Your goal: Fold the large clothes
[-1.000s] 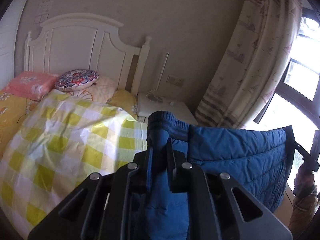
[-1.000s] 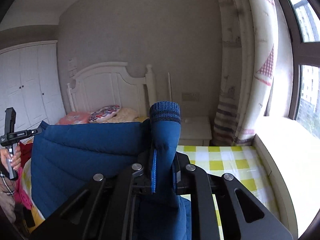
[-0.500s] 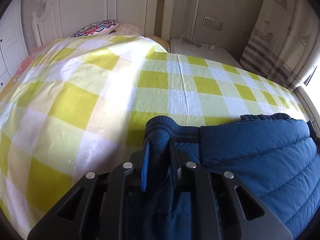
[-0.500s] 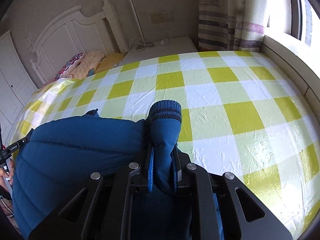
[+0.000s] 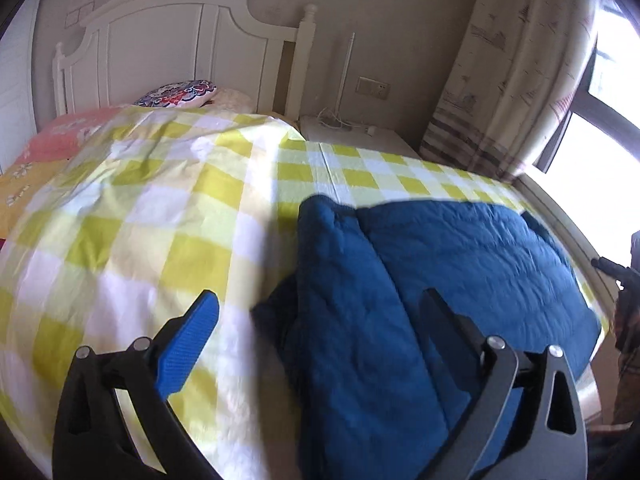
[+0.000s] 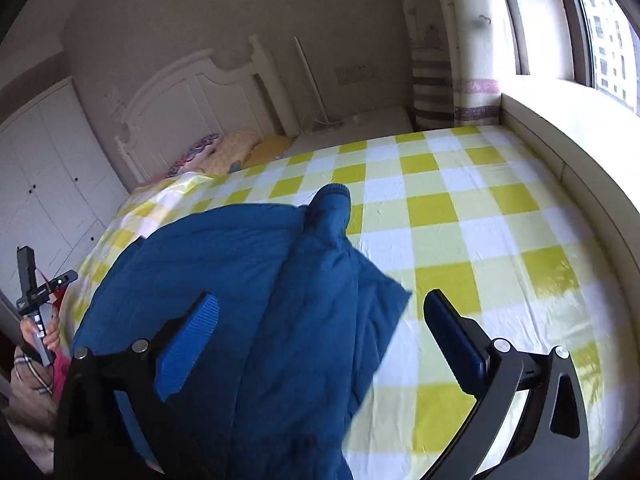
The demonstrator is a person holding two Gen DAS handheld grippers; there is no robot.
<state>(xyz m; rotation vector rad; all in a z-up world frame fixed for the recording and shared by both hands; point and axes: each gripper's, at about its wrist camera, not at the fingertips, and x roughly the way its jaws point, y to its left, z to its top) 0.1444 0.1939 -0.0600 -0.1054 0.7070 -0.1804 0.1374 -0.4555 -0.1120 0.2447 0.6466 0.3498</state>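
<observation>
Lying across the yellow-and-white checked bedspread (image 6: pixel 460 216), the blue padded jacket (image 5: pixel 460 264) was seen spread over the lower middle of both frames, released from both grippers. The left gripper (image 5: pixel 320 312) had just been opening and its jaws stood wide, the jacket's near fold below and between them but not pressed by either finger. The right gripper (image 6: pixel 320 312) had likewise just been opening to full width, with a sleeve (image 6: pixel 328 216) running up the frame between its blue pads (image 6: pixel 192 340), untouched by them.

In the right wrist view, open checked cloth was shown to the right of the jacket, as far as the pale ledge (image 6: pixel 572 148) under the window (image 6: pixel 604 28) at the upper right. In the left wrist view, free bedspread was shown to the left of the jacket, rising to a rumpled hump at centre left.

Only the left wrist view showed the pink pillow (image 5: pixel 68 136) at the left edge. Only the right wrist view showed the white wardrobe (image 6: pixel 44 184) and, at the far left edge, the person's hand (image 6: pixel 36 328) on the other gripper's handle.

A white headboard (image 5: pixel 168 52), a patterned cushion (image 5: pixel 176 94), a bedside table (image 5: pixel 356 136) and a striped curtain (image 5: pixel 500 64) were ranged along the top, well apart from the jacket.
</observation>
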